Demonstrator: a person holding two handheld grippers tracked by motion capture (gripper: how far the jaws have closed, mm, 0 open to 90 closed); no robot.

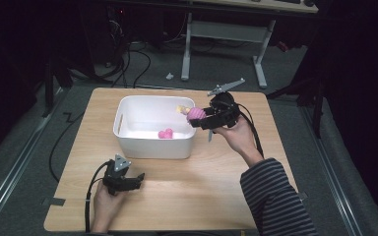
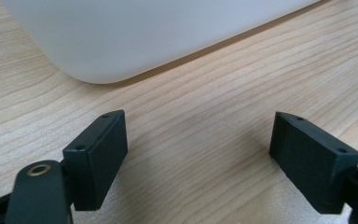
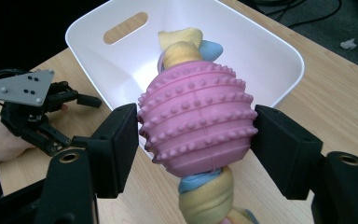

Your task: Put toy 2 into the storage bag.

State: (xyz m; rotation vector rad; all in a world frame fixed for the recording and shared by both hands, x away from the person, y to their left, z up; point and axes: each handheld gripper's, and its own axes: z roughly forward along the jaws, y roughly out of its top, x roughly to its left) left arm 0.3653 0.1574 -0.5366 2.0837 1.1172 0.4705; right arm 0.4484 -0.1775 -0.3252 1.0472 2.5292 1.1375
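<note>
Risk: the nubbed pink ball of the rope toy (image 3: 196, 119) is rounded and could roll out of the right gripper (image 3: 196, 149), landing on the tabletop (image 1: 216, 182) beside the white bin (image 1: 128, 140) rim (frame centre). Right jaws wide, clamping the ball; left gripper (image 2: 198, 154) jaws wide apart, holding nothing.

Your right gripper (image 1: 200, 119) is gripping a pink toy (image 1: 195, 114) over the bin's (image 1: 128, 135) rim; your left gripper (image 1: 137, 179) is resting open before the bin.
</note>
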